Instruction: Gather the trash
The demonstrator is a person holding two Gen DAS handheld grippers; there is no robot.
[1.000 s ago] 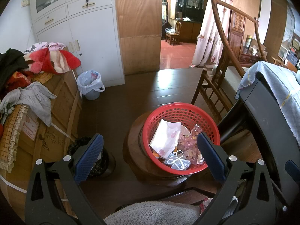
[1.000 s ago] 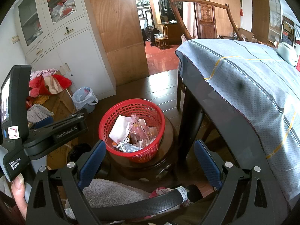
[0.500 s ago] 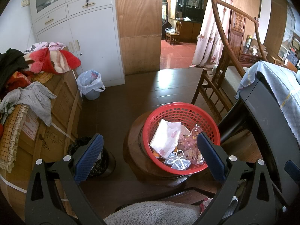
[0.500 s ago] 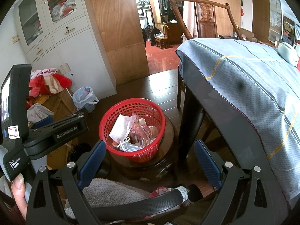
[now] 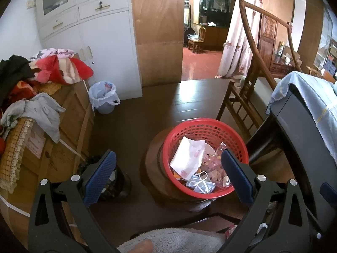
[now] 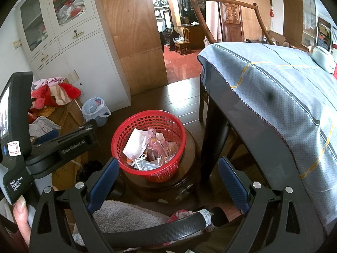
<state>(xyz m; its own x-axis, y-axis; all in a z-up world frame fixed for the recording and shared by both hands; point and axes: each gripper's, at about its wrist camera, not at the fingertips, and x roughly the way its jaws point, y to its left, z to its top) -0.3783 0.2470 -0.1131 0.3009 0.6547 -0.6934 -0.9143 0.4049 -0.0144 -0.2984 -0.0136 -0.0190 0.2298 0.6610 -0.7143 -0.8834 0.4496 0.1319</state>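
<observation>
We see a red basket [image 5: 227,130] of glossy perforated plastic holding crumpled white paper [image 5: 187,158] and clear crinkled wrappers [image 6: 160,145]. It sits on a polished dark wooden stool [image 5: 153,168]. The floor [image 5: 158,109] is glossy dark wood. We note ribbed blue pads [image 5: 101,175] on matt black plastic, and woven blue cloth [image 6: 284,88] over the table.
</observation>
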